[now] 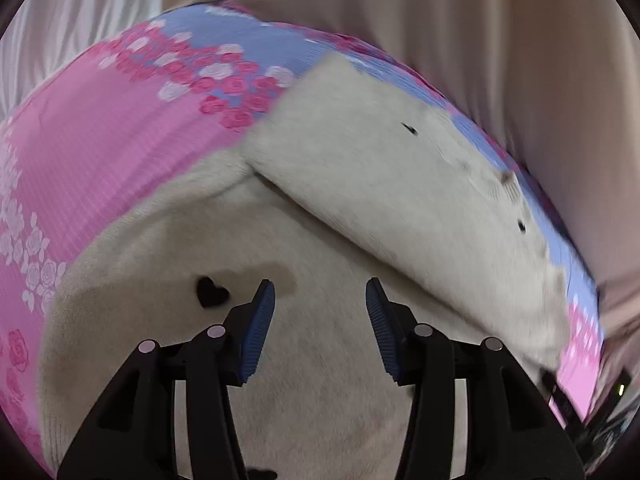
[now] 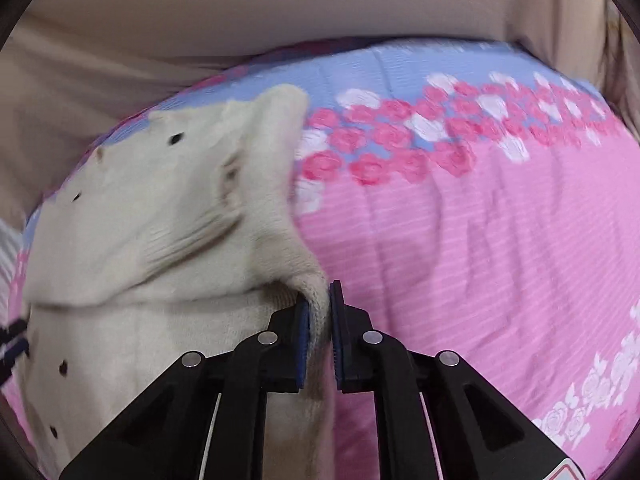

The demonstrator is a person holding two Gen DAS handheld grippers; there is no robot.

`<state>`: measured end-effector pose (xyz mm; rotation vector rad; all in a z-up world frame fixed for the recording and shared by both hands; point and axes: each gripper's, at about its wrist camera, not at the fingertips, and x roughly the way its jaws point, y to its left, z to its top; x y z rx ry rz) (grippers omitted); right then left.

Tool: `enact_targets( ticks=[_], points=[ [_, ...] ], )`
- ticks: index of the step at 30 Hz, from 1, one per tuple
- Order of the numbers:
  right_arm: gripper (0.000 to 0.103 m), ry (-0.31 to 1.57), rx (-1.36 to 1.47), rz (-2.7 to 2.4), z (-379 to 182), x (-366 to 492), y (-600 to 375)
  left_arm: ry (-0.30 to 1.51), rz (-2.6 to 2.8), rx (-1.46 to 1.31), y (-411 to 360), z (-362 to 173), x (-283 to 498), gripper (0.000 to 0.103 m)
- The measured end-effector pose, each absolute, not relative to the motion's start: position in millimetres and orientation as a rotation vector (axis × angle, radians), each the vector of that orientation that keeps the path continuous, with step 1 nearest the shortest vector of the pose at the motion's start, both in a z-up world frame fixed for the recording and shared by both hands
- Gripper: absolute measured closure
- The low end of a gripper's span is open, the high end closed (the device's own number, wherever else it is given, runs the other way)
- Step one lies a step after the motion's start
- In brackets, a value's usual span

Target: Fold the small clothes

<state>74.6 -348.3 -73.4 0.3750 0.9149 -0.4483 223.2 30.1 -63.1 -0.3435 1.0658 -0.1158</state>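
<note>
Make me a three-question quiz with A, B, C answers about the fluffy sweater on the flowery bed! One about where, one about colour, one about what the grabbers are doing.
1. Where does the cream sweater lie?
A. on the rose-print bedspread
B. on a wooden floor
C. in a basket

2. What colour are the small hearts on the sweater?
A. red
B. black
C. green

3. What is the right gripper doing?
A. hanging wide open above the bedspread
B. pinching a fold at the sweater's edge
C. holding a hanger

Answers:
1 A, pink and blue rose fabric shows all round the sweater.
2 B, the heart near the open left gripper is black.
3 B, cream knit is squeezed between the blue pads.
</note>
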Motion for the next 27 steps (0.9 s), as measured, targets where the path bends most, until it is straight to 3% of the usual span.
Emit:
enact_targets(
  ticks=[6,7,8,9,11,13,15,17,20,22,23,24,27],
  points=[
    [0.080,0.858,0.316,-0.385,-44.0,57.5,-306.6,1.052,-0.076,-0.620,78.8,-74.8,269.9,0.059],
    [0.078,0.860,0.312,-0.368,-40.8,52.6,-295.6,1.058,-0.063,-0.636,83.7,-78.6,276.5,0.063],
    [0.076,0.865,0.308,-0.356,-40.3,50.4,-287.6,1.060,-0.050,-0.646,90.5,-84.0,285.4,0.078],
    [0.076,0.871,0.304,-0.343,-39.4,48.6,-280.3,1.057,-0.040,-0.646,94.1,-86.0,289.2,0.085],
    [0.076,0.879,0.297,-0.322,-39.4,45.9,-265.3,1.020,-0.012,-0.666,107.3,-84.4,293.5,0.089],
    [0.075,0.878,0.304,-0.304,-37.1,46.3,-254.9,0.977,0.054,-0.630,117.5,-76.8,291.4,0.102],
    [0.065,0.898,0.282,-0.302,-42.8,51.6,-249.6,0.934,0.172,-0.558,130.3,-74.4,288.5,0.102],
    [0.065,0.951,0.263,-0.315,-53.6,59.4,-248.4,1.002,0.168,-0.587,143.3,-90.7,293.5,0.101],
    [0.064,0.868,0.314,-0.347,-37.1,57.6,-259.4,0.957,0.101,-0.591,147.0,-64.6,286.6,0.098],
    [0.059,0.848,0.311,-0.372,-32.6,64.2,-268.9,0.939,0.039,-0.574,136.8,-47.8,287.6,0.081],
    [0.059,0.844,0.313,-0.381,-34.0,68.8,-275.5,0.954,0.012,-0.553,127.4,-44.0,292.2,0.065],
    [0.059,0.843,0.318,-0.388,-35.5,71.7,-279.4,0.970,-0.007,-0.540,119.5,-43.3,297.1,0.061],
    [0.059,0.831,0.381,-0.417,-41.7,80.4,-298.7,1.039,-0.084,-0.527,91.6,-55.6,305.8,0.061]
  ],
)
